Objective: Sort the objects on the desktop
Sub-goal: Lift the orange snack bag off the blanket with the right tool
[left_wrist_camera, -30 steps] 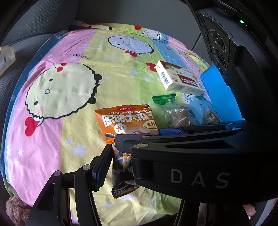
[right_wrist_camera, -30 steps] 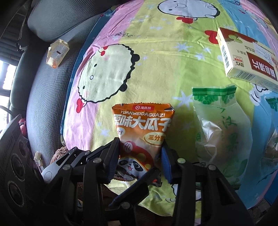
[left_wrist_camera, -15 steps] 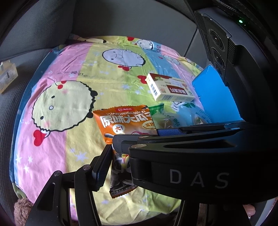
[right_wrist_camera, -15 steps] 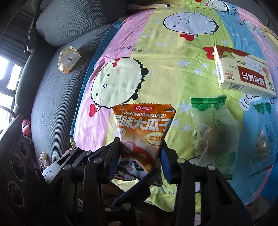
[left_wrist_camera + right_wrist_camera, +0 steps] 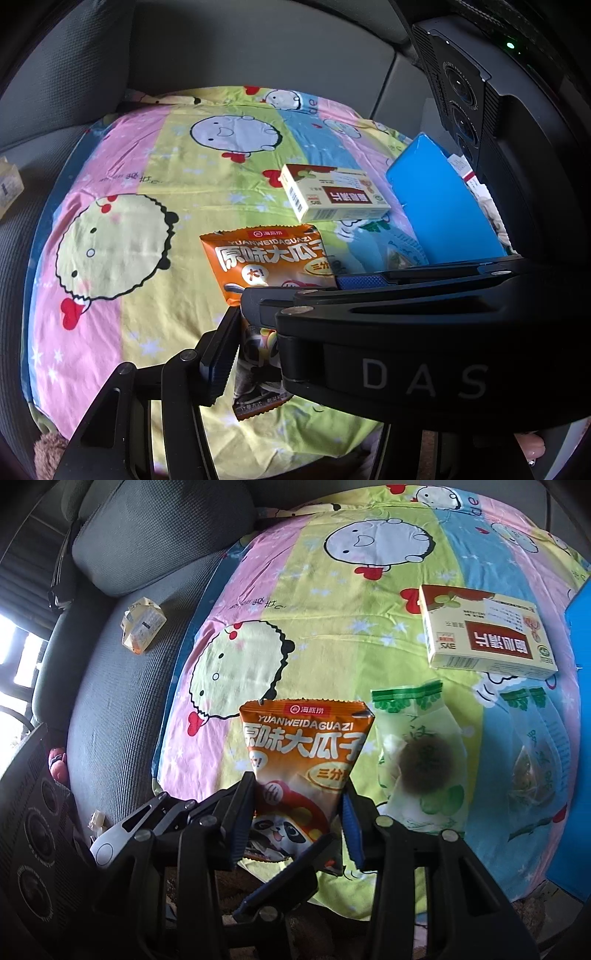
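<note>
An orange sunflower-seed snack packet (image 5: 303,760) is held off the cartoon-print cloth (image 5: 332,627). My right gripper (image 5: 299,812) is shut on the packet's lower half. The packet also shows in the left wrist view (image 5: 266,262), where the right gripper's body crosses in front. My left gripper (image 5: 284,314) has only its left finger (image 5: 221,354) in clear view beside the packet's bottom end; its right finger is hidden. A cream and red box (image 5: 484,627) lies to the right, also in the left wrist view (image 5: 332,192).
Two clear green-printed pouches (image 5: 421,753) (image 5: 535,760) lie right of the packet. A blue bin (image 5: 439,206) stands at the cloth's right edge. A small crumpled carton (image 5: 142,624) lies on the grey seat (image 5: 110,701) to the left.
Both views have pulled up and back from the cloth. The orange packet has risen with my right gripper, which stays shut on it.
</note>
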A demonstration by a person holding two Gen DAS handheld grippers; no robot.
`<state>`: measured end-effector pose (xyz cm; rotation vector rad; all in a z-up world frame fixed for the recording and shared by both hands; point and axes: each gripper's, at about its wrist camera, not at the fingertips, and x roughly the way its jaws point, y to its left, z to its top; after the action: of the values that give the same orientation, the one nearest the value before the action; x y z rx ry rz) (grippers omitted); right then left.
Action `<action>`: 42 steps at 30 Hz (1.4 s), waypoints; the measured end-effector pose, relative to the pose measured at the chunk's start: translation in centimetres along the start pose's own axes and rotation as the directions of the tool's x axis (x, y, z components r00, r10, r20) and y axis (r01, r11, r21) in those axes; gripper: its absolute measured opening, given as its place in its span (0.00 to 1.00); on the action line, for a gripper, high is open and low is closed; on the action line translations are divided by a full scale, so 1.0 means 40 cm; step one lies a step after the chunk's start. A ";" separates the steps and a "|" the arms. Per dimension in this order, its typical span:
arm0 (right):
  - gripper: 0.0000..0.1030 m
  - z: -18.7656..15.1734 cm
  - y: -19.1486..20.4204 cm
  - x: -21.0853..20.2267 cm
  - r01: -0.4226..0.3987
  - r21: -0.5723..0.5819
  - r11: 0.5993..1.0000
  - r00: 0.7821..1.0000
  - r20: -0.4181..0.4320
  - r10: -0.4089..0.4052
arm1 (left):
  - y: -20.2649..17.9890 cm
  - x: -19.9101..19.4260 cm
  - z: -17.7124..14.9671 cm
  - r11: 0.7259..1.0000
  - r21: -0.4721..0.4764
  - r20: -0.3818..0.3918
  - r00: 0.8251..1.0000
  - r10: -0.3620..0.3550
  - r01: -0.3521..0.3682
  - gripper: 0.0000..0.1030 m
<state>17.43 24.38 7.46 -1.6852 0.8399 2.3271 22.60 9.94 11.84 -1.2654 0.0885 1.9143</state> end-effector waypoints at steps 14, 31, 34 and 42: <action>0.42 -0.013 -0.046 -0.075 0.003 0.041 0.999 0.998 0.059 -0.006 | -0.080 -0.009 0.028 0.997 0.069 0.011 1.000 -0.018 0.017 0.55; 0.42 -0.024 -0.090 -0.145 0.032 0.065 0.997 0.994 0.104 -0.039 | -0.147 -0.012 0.057 0.992 0.105 0.002 0.998 -0.064 0.064 0.55; 0.42 -0.019 -0.094 -0.154 0.038 0.068 0.997 0.993 0.109 -0.046 | -0.155 -0.009 0.066 0.993 0.104 0.002 0.998 -0.065 0.064 0.55; 0.42 -0.013 -0.137 -0.159 0.006 0.118 0.993 0.993 0.118 -0.020 | -0.185 0.005 0.084 0.988 0.145 -0.013 0.999 -0.048 0.049 0.53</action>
<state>22.51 29.95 11.24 -1.4854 0.9199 2.2948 24.97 16.54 15.99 -1.1693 0.1966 1.8258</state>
